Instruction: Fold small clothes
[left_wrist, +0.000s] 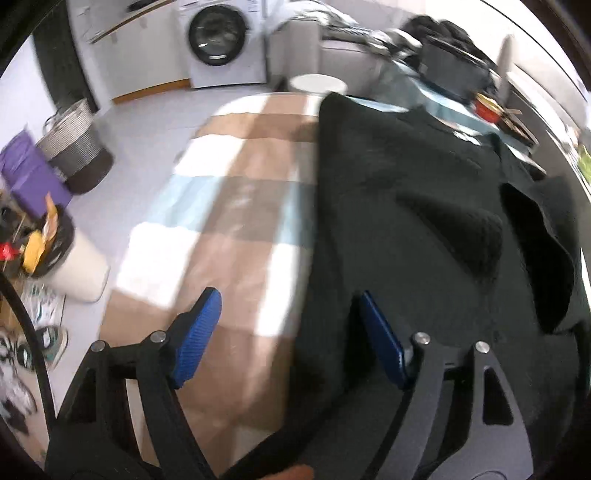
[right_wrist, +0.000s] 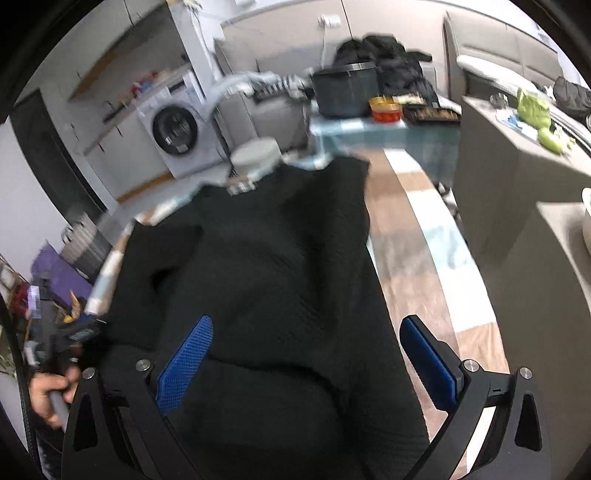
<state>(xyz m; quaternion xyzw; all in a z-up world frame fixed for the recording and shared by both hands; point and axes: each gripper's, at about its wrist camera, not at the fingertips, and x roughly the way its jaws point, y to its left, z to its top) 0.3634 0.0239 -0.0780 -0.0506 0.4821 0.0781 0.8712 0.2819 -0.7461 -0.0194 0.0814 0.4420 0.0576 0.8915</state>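
Note:
A black knit garment (left_wrist: 406, 206) lies spread on a table covered by a checked brown, white and pale blue cloth (left_wrist: 236, 206). My left gripper (left_wrist: 291, 332) is open, above the garment's left edge near the table's front. In the right wrist view the same garment (right_wrist: 266, 266) fills the middle, with a sleeve folded at its left. My right gripper (right_wrist: 306, 354) is open over the garment's near part; its right finger is above the checked cloth (right_wrist: 417, 236). Neither gripper holds anything.
A dark pot (right_wrist: 345, 90), a red bowl (right_wrist: 386, 109) and a dark tray (right_wrist: 430, 112) sit at the table's far end. A white stool (right_wrist: 255, 155) and a washing machine (right_wrist: 177, 129) stand beyond. A grey counter (right_wrist: 517, 192) stands right. Baskets (left_wrist: 74, 147) and clutter sit on the floor at left.

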